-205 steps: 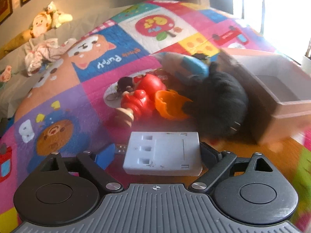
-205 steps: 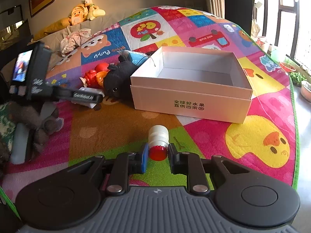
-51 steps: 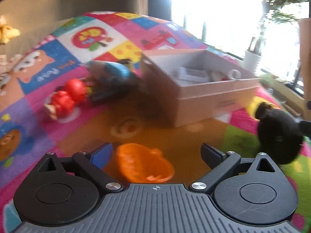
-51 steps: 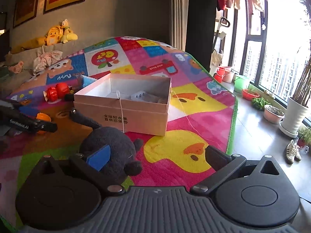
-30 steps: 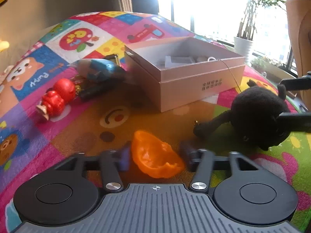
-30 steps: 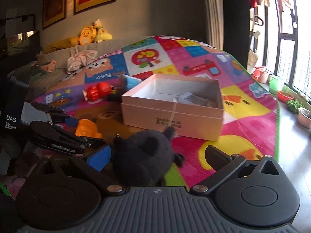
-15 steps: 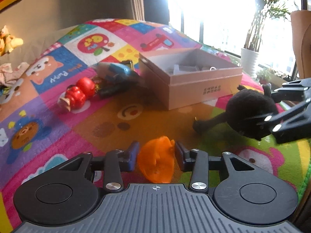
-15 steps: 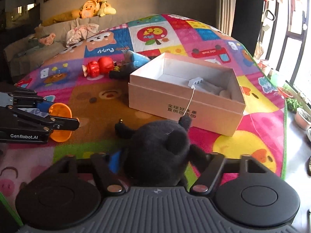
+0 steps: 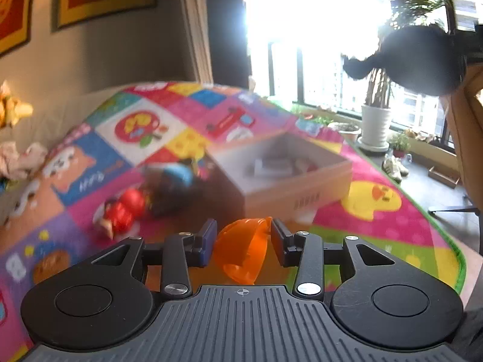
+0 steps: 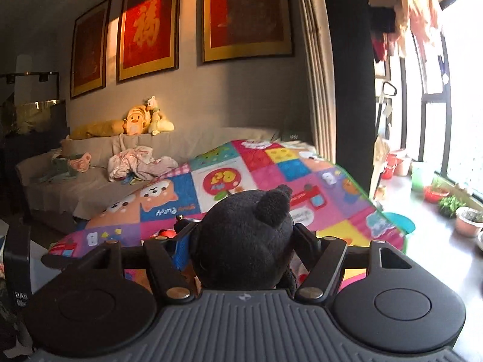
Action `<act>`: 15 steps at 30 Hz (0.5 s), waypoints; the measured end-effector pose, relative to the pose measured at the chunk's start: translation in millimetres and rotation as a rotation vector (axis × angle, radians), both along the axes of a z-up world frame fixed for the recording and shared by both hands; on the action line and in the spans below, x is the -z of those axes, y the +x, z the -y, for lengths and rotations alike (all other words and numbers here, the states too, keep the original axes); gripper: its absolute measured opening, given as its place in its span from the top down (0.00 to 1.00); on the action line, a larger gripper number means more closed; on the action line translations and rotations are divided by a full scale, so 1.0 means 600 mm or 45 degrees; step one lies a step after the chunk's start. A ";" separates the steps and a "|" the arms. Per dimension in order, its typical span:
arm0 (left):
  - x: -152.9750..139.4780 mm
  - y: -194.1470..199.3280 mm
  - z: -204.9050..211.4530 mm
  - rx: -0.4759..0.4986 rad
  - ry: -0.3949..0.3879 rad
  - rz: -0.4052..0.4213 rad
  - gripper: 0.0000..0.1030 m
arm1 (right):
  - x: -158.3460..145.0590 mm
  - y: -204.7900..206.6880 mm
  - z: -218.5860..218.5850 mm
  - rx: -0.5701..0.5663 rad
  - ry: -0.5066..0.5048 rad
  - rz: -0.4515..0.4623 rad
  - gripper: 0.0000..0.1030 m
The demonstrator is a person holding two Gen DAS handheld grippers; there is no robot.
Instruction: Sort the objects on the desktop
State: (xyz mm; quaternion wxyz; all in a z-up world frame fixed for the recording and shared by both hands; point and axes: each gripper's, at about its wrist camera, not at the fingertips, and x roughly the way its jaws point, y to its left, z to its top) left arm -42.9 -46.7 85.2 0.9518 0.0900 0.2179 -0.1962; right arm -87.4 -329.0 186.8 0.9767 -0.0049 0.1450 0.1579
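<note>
Since the picture half a second back, both grippers have risen off the patchwork play mat with their loads: the left gripper, then low over the mat, now carries the thin orange plastic bowl-shaped toy higher and faces the open pale pink cardboard box, while the right gripper has lifted the black plush animal toy so high that in the left view the plush hangs against the bright window. The left jaws are closed to a narrow gap, pinching the orange toy by its sides; the right jaws stand wider, clamped on the plush's soft body. The sorting looks partly done: the box already holds some pale items, blurred here, and these two pieces are on their way. Still lying on the mat just left of the box are a red toy figure and a blue and dark bundle, touching or nearly touching each other, so at least those remain. For the drop, the box's near wall is the edge to clear; its mouth is wide and the air above it is free. The two grippers are well apart now, but both head for one opening, so going in turn would seem safer.
</note>
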 end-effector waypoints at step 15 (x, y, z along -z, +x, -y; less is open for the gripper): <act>-0.039 0.198 0.071 -0.061 -0.065 0.073 0.16 | 0.008 0.214 -0.007 0.025 0.072 -0.032 0.21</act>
